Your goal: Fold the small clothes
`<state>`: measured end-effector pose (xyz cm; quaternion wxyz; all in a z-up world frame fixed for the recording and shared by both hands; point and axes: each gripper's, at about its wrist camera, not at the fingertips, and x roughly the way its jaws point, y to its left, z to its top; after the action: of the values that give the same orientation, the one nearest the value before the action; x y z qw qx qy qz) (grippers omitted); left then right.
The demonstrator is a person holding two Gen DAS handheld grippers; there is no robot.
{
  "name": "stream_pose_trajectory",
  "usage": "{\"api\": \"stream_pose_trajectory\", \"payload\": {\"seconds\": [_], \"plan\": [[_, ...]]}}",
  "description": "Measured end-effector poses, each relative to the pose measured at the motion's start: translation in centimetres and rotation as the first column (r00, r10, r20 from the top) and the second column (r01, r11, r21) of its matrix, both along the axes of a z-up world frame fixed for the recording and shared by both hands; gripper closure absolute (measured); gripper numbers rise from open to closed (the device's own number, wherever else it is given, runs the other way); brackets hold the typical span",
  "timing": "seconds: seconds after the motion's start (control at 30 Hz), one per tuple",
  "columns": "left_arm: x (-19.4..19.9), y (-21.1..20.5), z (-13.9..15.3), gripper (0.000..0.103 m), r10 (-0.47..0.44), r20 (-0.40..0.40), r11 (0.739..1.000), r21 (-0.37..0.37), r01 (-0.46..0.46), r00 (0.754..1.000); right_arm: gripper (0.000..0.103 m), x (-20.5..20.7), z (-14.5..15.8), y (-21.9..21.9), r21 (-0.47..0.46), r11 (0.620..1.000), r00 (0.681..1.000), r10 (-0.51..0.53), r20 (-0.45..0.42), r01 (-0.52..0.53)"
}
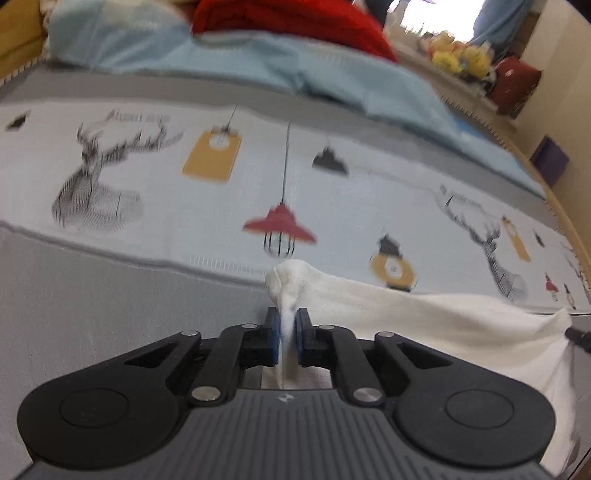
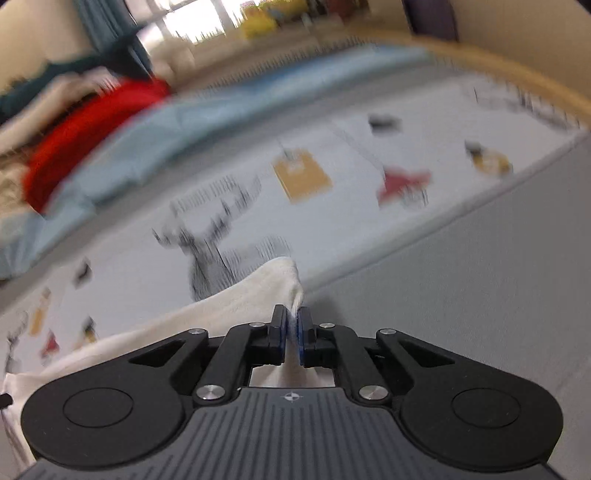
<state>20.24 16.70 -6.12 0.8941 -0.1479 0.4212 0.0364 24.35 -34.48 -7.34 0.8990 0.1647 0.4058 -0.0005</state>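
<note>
A small white garment (image 1: 424, 314) hangs stretched between my two grippers above a bed. In the left wrist view my left gripper (image 1: 287, 317) is shut on one bunched corner of it, and the cloth runs off to the right, where a dark tip of the other gripper (image 1: 578, 336) shows at the edge. The right wrist view shows my right gripper (image 2: 291, 318) shut on the opposite corner of the white garment (image 2: 207, 314), which runs off to the left. This view is blurred.
Below lies a bedsheet (image 1: 184, 192) printed with deer and lamps, with a grey band (image 1: 92, 314) nearest me. Farther back are a light blue blanket (image 1: 221, 62) and a red cloth (image 1: 295, 22). A wooden bed edge (image 1: 565, 214) curves along the right.
</note>
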Motion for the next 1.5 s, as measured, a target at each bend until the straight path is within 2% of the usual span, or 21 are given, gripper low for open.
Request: {"api": "stream_pose_trajectory", "payload": {"seconds": [0.1, 0.2, 0.33, 0.4, 0.47, 0.57, 0.63, 0.67, 0.77, 0.83, 0.97, 1.03, 1.07, 1.13, 1.17, 1.23, 1.27, 1.33, 1.43, 1.5], "plan": [[-0.5, 0.2, 0.4, 0.092, -0.005, -0.025, 1.0, -0.028, 0.004, 1.0, 0.092, -1.0, 0.7, -0.4, 0.02, 1.0, 1.0, 0.008, 0.008, -0.008], [-1.8, 0.4, 1.2, 0.088, -0.039, -0.028, 0.998, -0.04, 0.038, 0.999, 0.084, -2.8, 1.4, -0.7, 0.032, 0.997, 0.998, 0.066, 0.002, -0.066], [-4.1, 0.4, 1.1, 0.078, -0.136, -0.112, 0.989, -0.07, 0.128, 0.984, 0.08, -6.1, 1.2, -0.8, 0.054, 0.981, 0.978, 0.19, -0.084, -0.186], [-5.5, 0.0, 0.4, 0.073, -0.213, -0.174, 0.975, -0.104, 0.198, 0.961, 0.08, -8.0, 0.7, -0.8, 0.052, 0.964, 0.954, 0.266, -0.137, -0.261], [-7.1, -0.6, -0.5, 0.07, -0.299, -0.242, 0.953, -0.115, 0.279, 0.923, 0.08, -10.1, -0.1, -0.9, 0.029, 0.94, 0.92, 0.34, -0.193, -0.341], [-9.5, -1.3, -2.0, 0.07, -0.373, -0.318, 0.927, -0.095, 0.362, 0.872, 0.079, -12.8, -0.7, -1.2, -0.031, 0.914, 0.891, 0.387, -0.237, -0.405], [-11.0, -1.7, -2.7, 0.07, -0.406, -0.345, 0.91, -0.064, 0.41, 0.846, 0.079, -13.7, -0.8, -2.0, -0.01, 0.913, 0.886, 0.394, -0.245, -0.409], [-11.6, -1.8, -3.0, 0.071, -0.413, -0.354, 0.904, -0.046, 0.426, 0.839, 0.079, -14.1, -0.8, -2.5, -0.002, 0.914, 0.885, 0.393, -0.248, -0.407], [-12.7, -1.7, -3.0, 0.097, -0.447, -0.358, 0.884, -0.039, 0.466, 0.82, 0.079, -14.8, -0.8, -2.6, -0.013, 0.9, 0.867, 0.417, -0.274, -0.436], [-13.3, -1.7, -2.3, 0.098, -0.464, -0.322, 0.875, -0.022, 0.483, 0.825, 0.094, -15.2, -0.4, -1.9, -0.024, 0.879, 0.851, 0.455, -0.262, -0.477], [-14.2, -1.6, -0.5, 0.098, -0.475, -0.254, 0.874, -0.026, 0.485, 0.843, 0.099, -15.6, 1.0, -1.5, -0.015, 0.867, 0.853, 0.487, -0.19, -0.498], [-14.6, -1.3, 0.1, 0.099, -0.475, -0.233, 0.876, -0.038, 0.48, 0.848, 0.099, -15.4, 1.8, -2.2, 0.014, 0.88, 0.868, 0.471, -0.159, -0.475], [-14.6, -1.2, 0.0, 0.099, -0.473, -0.25, 0.875, -0.025, 0.483, 0.845, 0.099, -15.4, 1.8, -2.8, 0.025, 0.889, 0.875, 0.454, -0.169, -0.456], [-14.2, -1.8, -1.5, 0.099, -0.458, -0.352, 0.865, 0.038, 0.501, 0.817, 0.099, -15.1, 0.5, -3.4, -0.019, 0.905, 0.875, 0.406, -0.265, -0.426], [-14.1, -2.0, -2.4, 0.099, -0.452, -0.399, 0.861, 0.037, 0.507, 0.798, 0.1, -15.1, -0.3, -3.3, -0.042, 0.903, 0.863, 0.395, -0.314, -0.428], [-14.1, -2.9, -2.8, 0.099, -0.491, -0.418, 0.832, 0.035, 0.553, 0.765, 0.099, -15.2, -0.7, -2.8, -0.056, 0.886, 0.843, 0.416, -0.343, -0.46], [-14.1, -3.2, -2.5, 0.097, -0.501, -0.407, 0.826, 0.038, 0.562, 0.764, 0.099, -15.2, -0.3, -2.7, -0.063, 0.885, 0.846, 0.418, -0.332, -0.462], [-13.8, -3.0, -1.6, 0.096, -0.483, -0.371, 0.845, 0.037, 0.533, 0.793, 0.098, -15.2, 0.3, -2.8, -0.059, 0.891, 0.855, 0.411, -0.318, -0.45], [-13.4, -2.5, 0.0, 0.092, -0.457, -0.288, 0.871, 0.048, 0.489, 0.842, 0.098, -15.5, 1.7, -2.7, -0.137, 0.893, 0.882, 0.38, -0.278, -0.428], [-13.3, -2.4, 0.4, 0.092, -0.465, -0.255, 0.873, 0.027, 0.487, 0.848, 0.097, -15.7, 2.5, -3.1, -0.106, 0.899, 0.891, 0.395, -0.222, -0.425]]}}
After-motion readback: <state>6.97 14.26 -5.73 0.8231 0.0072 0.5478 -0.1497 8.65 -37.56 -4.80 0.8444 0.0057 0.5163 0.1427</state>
